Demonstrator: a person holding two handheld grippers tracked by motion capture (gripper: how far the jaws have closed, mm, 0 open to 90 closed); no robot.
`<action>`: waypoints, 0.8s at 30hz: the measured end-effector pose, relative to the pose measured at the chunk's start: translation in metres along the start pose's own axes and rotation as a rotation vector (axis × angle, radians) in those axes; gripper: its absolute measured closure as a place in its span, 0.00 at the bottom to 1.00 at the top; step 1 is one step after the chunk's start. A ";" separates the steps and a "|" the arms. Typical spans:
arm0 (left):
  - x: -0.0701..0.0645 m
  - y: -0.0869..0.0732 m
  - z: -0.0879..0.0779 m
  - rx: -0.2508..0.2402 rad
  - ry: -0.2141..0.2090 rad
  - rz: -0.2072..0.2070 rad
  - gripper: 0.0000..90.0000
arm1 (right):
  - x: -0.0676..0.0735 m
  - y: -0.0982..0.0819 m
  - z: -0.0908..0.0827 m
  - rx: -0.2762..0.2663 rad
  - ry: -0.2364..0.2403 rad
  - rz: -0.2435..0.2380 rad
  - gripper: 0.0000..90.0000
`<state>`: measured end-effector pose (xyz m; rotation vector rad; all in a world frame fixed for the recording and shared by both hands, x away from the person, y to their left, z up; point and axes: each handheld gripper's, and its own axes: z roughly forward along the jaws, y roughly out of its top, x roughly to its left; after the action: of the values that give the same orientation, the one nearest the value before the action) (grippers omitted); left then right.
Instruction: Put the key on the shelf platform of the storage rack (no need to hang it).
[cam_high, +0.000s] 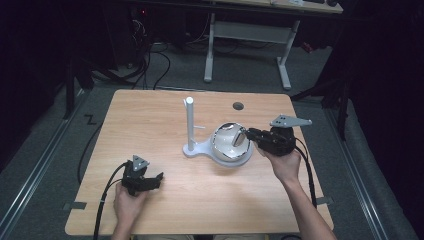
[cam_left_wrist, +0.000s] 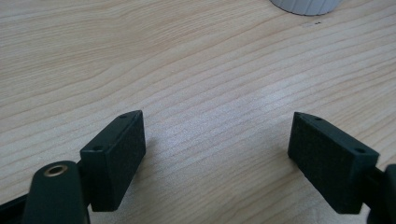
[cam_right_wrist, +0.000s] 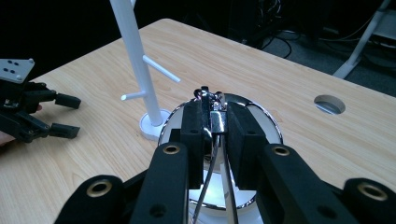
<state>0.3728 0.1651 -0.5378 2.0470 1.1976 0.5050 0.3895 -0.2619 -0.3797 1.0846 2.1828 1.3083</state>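
The cup (cam_high: 231, 142), shiny and tipped on its side by the white stand (cam_high: 190, 125), is pinched at its handle by the right gripper (cam_right_wrist: 215, 122), so hold tight and move slowly while the left gripper (cam_left_wrist: 217, 154) waits wide apart.

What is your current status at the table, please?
Right claw shut on chrome cup's handle. Left claw open, empty. White peg stand beside cup.

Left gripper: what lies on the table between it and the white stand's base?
Nothing. In the high view, bare wooden table runs from the open left gripper to the white stand on its base; the right gripper grips a shiny metal handle beyond it.
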 end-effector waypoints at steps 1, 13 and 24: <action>0.000 0.000 0.000 0.000 0.000 0.000 0.21 | -0.001 0.000 0.002 0.005 0.001 -0.004 0.87; 0.000 0.000 0.000 0.000 0.001 -0.001 0.22 | -0.003 0.004 0.025 0.050 -0.022 -0.026 0.87; 0.000 0.000 0.000 0.000 0.001 -0.001 0.22 | -0.005 0.004 0.043 0.077 -0.004 -0.017 0.87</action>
<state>0.3727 0.1653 -0.5378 2.0460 1.1992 0.5057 0.4217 -0.2395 -0.3983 1.0941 2.2508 1.2231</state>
